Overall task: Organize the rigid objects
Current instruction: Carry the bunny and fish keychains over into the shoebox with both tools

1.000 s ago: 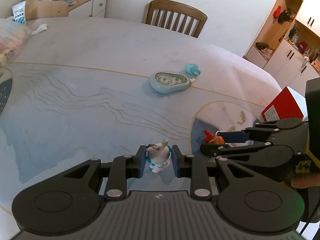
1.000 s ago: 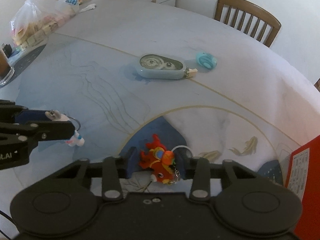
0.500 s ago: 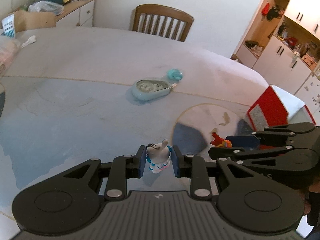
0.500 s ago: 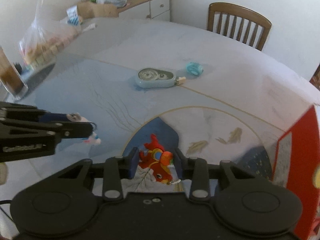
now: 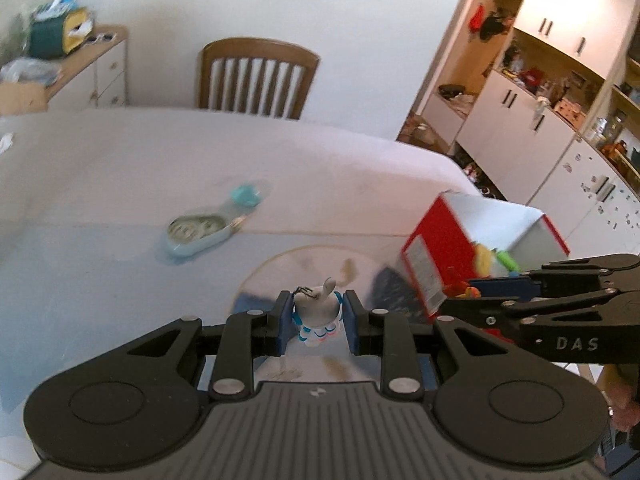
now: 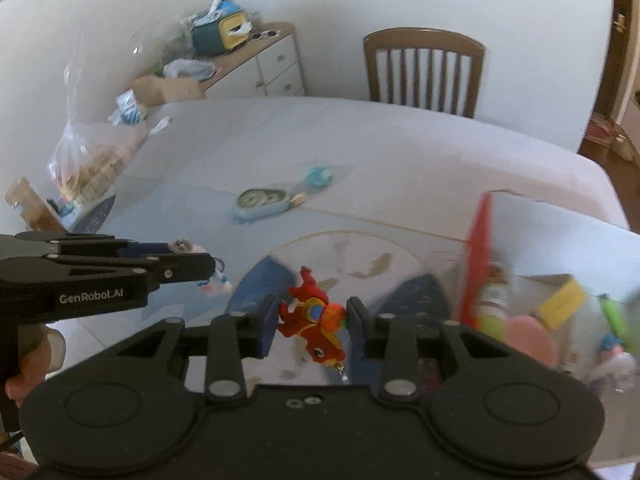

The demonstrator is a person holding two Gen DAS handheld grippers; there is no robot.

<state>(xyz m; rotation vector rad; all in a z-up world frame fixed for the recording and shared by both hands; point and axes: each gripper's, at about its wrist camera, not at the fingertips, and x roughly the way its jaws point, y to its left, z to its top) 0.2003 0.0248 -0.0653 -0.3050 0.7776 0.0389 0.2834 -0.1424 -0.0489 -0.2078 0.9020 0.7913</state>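
- White and pale grey with blue trim and small red marks low down, the little figurine (image 5: 319, 314) is pinched between the pads of my left gripper (image 5: 316, 322), held clear above the table; a dark cord loop sits at its top and one rounded ear or arm pokes upward.
- From the right wrist view the same figurine (image 6: 214, 280) shows at the tip of my left fingers (image 6: 176, 266), seen side-on.
- My left jaws are nearly closed, tight on that small body.
- Red and orange with a patch of blue, the fish-like toy (image 6: 314, 326) hangs between the pads of my right gripper (image 6: 314, 320); a small metal clasp dangles below it.
- My right jaws stand a little wider, pressing on the toy from both sides, above the tablecloth's dark blue patch.
- Just right of the toy is a red-and-white box (image 6: 476, 248), open-topped, with blurred colourful toys inside.
- In the left wrist view that box (image 5: 436, 248) sits near the table's right edge, with my right gripper (image 5: 468, 294) just in front of it.
- Farther out on the table (image 5: 120, 184) lie a pale blue correction-tape dispenser (image 5: 198, 232) and, just beyond it, a small teal cap (image 5: 245, 196).
- A wooden chair (image 5: 256, 74) stands behind the table.
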